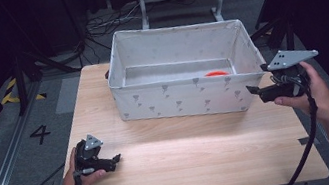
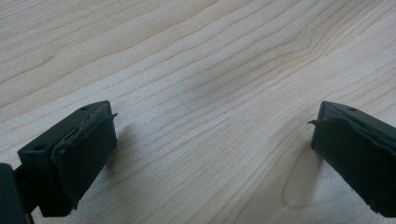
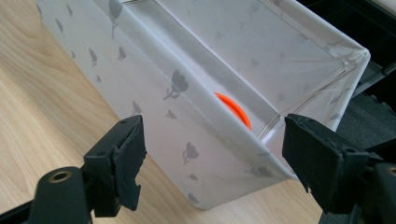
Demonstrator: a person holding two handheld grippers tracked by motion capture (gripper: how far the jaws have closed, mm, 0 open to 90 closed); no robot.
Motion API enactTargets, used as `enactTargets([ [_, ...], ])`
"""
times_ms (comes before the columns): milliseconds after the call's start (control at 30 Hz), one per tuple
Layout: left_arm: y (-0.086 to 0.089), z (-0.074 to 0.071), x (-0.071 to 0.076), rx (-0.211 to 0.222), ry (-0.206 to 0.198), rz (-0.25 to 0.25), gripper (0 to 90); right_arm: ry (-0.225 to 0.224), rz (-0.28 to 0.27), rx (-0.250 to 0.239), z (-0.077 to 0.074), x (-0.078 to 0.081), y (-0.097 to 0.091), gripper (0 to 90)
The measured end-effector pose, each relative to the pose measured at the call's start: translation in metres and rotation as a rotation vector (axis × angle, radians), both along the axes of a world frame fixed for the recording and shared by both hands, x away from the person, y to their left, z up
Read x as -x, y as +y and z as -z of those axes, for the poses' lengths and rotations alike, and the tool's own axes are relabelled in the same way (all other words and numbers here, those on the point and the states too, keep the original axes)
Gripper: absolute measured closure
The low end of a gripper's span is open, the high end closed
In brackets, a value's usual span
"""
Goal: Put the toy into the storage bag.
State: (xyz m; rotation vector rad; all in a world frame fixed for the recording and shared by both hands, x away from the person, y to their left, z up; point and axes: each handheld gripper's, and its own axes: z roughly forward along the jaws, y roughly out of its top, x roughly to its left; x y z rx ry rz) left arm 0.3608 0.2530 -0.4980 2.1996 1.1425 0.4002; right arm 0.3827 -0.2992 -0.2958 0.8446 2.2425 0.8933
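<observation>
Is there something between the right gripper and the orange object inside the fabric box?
Yes. The box's near wall and right corner stand between the open right gripper and the orange object, which lies on the box floor behind that wall.

The orange thing (image 1: 215, 73) in the cloth box (image 1: 179, 101) is mostly hidden behind the box's near wall, so only a thin curved edge shows and what it is cannot be told. In the right gripper view, the picture's edges cut off the box's left end. The tabletop's (image 1: 188, 154) far edge lies hidden behind the box.
</observation>
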Motion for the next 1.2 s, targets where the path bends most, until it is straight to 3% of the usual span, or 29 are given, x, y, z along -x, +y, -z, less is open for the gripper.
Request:
enactTargets([
  [167,0.0,0.0,0.0,-0.002,-0.001,0.0,0.5,-0.025,-0.009,-0.032,0.008,0.014,-0.009,22.1],
  [600,0.0,0.0,0.0,-0.001,-0.001,0.0,0.5,-0.036,-0.007,0.035,0.039,0.037,-0.016,22.0],
  [733,0.0,0.0,0.0,0.001,0.0,-0.002,0.5,-0.025,0.005,0.033,0.051,0.039,-0.02,22.1],
  [967,0.0,0.0,0.001,0.001,0.007,-0.005,0.5,0.016,0.022,0.079,0.079,0.039,-0.025,21.9],
  [1033,0.0,0.0,0.001,0.0,0.004,-0.004,0.5,0.047,0.02,0.074,0.088,0.039,-0.027,22.2],
  [1200,0.0,0.0,0.001,0.001,0.007,-0.005,0.5,0.074,0.024,0.056,0.106,0.041,-0.035,22.3],
])
